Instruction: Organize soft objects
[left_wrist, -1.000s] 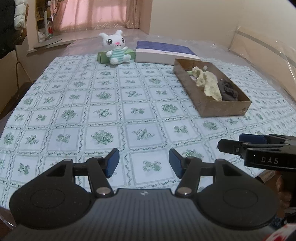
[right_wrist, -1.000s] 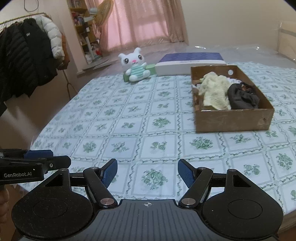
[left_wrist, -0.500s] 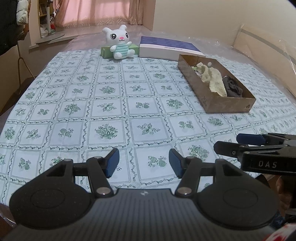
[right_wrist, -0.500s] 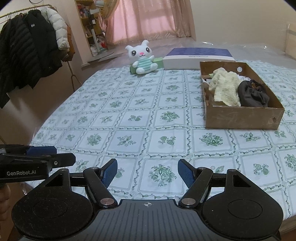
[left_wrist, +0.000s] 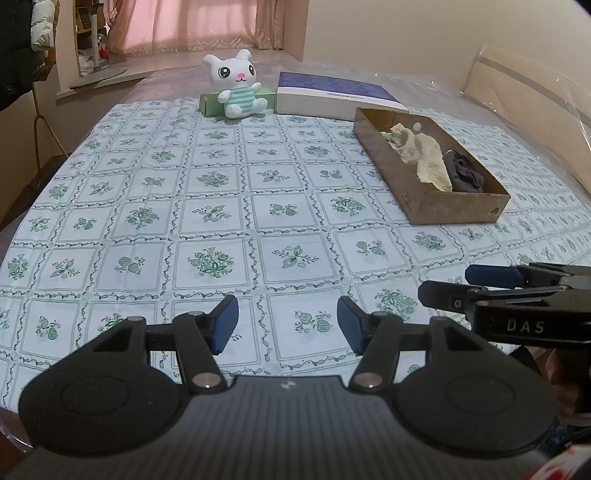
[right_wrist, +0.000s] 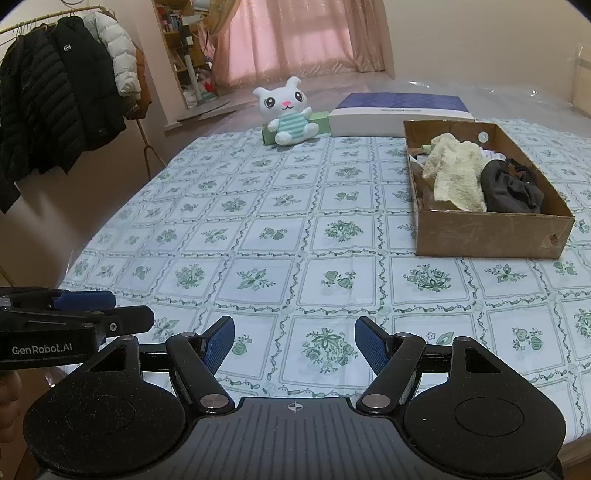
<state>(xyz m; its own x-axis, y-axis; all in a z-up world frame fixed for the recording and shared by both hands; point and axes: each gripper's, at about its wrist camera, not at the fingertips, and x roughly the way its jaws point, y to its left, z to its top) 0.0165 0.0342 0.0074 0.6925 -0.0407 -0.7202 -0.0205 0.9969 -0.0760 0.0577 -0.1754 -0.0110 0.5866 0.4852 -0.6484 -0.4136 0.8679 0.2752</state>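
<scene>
A brown cardboard box (left_wrist: 454, 210) (right_wrist: 491, 230) stands on the right of the table. In it lie a cream knitted cloth (left_wrist: 424, 157) (right_wrist: 456, 175) and a dark grey cloth (left_wrist: 463, 173) (right_wrist: 511, 188). A white plush bunny (left_wrist: 236, 85) (right_wrist: 288, 110) sits at the far edge. My left gripper (left_wrist: 287, 325) is open and empty, low over the near table edge. My right gripper (right_wrist: 294, 345) is open and empty beside it. Each shows side-on in the other's view: the right (left_wrist: 480, 284), the left (right_wrist: 107, 310).
The table carries a green floral tablecloth (left_wrist: 221, 221) (right_wrist: 280, 236). A green box (left_wrist: 210, 103) lies behind the bunny, next to a blue and white flat box (left_wrist: 332, 96) (right_wrist: 399, 110). Coats hang on a rack (right_wrist: 55, 103) at the left.
Both grippers have pulled back and risen a little, so the table shows from farther off. The jaws stay open. Nothing on the table has moved.
</scene>
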